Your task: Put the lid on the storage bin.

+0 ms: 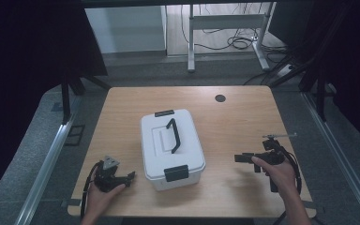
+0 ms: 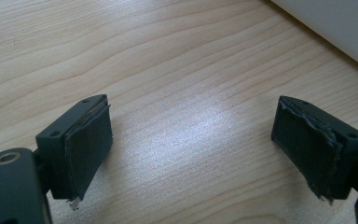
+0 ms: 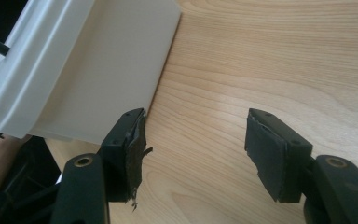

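This looks like a lab or recording room. A bare wooden table (image 1: 243, 122) with a cable port (image 1: 220, 98) stands on grey carpet (image 1: 23, 154), with black curtains (image 1: 33, 42) on both sides. Metal rails (image 1: 47, 164) run along the floor. Behind it stands a white desk frame (image 1: 225, 23), with loose cables (image 1: 234, 42) coiled on the floor beneath.

White box (image 1: 187, 150) — black handle (image 1: 173, 135) and latches — on light woodgrain table (image 1: 243, 117) (streaky).
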Demonstrator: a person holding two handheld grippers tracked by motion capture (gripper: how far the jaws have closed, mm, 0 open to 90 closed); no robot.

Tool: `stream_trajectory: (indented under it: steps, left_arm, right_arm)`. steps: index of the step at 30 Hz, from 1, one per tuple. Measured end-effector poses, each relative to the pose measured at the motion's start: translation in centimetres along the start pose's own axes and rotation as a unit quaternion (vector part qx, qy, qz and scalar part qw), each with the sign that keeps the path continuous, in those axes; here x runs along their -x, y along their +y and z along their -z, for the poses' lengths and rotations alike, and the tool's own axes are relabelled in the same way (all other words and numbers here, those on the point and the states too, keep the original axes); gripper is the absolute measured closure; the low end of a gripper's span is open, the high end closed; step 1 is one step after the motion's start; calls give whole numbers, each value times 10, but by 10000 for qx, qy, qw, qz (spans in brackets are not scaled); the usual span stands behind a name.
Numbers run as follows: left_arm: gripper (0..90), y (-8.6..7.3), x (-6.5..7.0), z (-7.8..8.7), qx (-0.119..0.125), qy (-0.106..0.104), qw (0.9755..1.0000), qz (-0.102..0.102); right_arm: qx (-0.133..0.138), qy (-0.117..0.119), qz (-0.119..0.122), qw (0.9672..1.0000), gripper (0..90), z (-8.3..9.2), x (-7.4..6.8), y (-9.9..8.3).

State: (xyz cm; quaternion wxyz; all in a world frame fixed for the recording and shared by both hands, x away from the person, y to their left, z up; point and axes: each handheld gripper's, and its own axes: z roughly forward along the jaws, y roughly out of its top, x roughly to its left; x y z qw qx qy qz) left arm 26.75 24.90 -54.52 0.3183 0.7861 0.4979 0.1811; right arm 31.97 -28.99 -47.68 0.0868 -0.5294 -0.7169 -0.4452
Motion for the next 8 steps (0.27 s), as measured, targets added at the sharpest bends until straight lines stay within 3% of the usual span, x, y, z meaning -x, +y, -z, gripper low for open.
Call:
stream_trajectory:
  steps: [8]
  left_arm:
    - [122, 0, 0, 0, -1, 11, 10000, 19]
  right_arm:
    - [174, 152, 170, 9996, 346, 4, 0, -1]
